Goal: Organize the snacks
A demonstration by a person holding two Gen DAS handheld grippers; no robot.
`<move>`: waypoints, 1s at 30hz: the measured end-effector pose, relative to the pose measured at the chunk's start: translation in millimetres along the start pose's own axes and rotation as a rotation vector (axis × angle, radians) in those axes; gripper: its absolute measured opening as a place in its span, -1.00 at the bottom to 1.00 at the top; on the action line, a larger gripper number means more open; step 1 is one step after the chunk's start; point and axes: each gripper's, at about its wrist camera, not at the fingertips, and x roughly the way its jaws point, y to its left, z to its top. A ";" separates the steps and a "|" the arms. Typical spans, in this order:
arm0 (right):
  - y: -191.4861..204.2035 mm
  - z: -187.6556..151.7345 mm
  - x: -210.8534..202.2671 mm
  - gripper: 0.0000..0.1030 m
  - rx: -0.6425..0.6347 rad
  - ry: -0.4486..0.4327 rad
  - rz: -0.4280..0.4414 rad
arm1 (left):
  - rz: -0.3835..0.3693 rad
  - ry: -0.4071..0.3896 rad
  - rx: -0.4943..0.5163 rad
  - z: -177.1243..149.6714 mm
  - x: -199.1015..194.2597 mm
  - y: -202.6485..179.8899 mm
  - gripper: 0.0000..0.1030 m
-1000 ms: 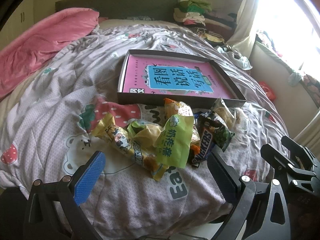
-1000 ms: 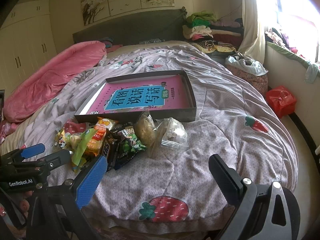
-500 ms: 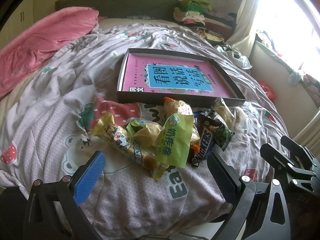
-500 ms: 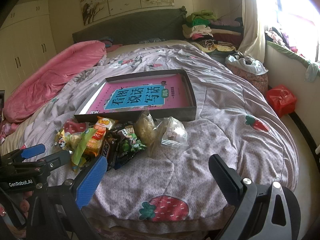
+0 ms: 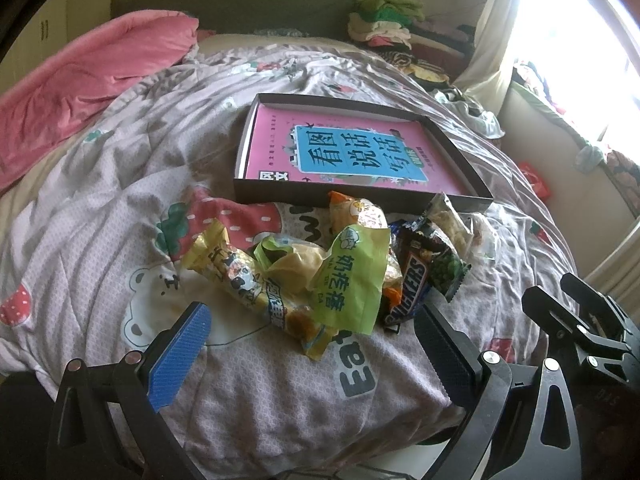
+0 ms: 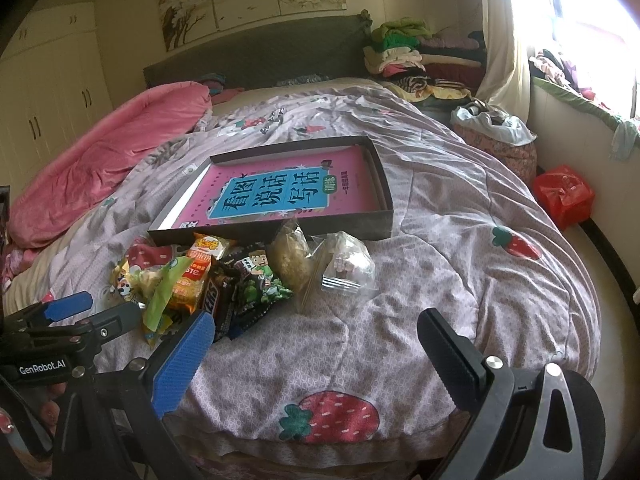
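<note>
A pile of snack packets lies on the bed in front of a shallow dark tray (image 5: 352, 196) (image 6: 372, 222) that holds a pink book (image 5: 352, 152) (image 6: 280, 192). The pile has a green packet (image 5: 352, 280), a yellow packet (image 5: 248, 280), a Snickers bar (image 5: 408, 288) (image 6: 220, 304), a green-pea packet (image 6: 260, 284) and two clear bags (image 6: 344, 264). My left gripper (image 5: 312, 356) is open and empty just in front of the pile. My right gripper (image 6: 316, 356) is open and empty, near the bed's front edge, right of the pile.
The bed has a grey strawberry-print quilt (image 6: 460, 240) and a pink duvet (image 5: 92, 72) at the left. Folded clothes (image 6: 404, 48) are stacked by the headboard. A red bag (image 6: 564, 196) sits on the floor at the right, below a bright window.
Both grippers have barely moved; the left view has crept slightly closer to the pile. Nothing was taken hold of.
</note>
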 end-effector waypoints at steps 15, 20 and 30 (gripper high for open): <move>0.9 -2.2 3.7 0.99 0.012 0.004 0.002 | 0.001 0.030 -0.088 2.3 9.1 24.3 0.96; -6.2 2.4 7.9 0.99 0.030 0.009 0.007 | -0.004 0.041 -0.153 4.5 13.9 42.8 0.97; -19.6 7.5 15.6 0.99 0.068 0.018 0.012 | -0.067 0.041 -0.220 9.6 17.5 57.8 0.87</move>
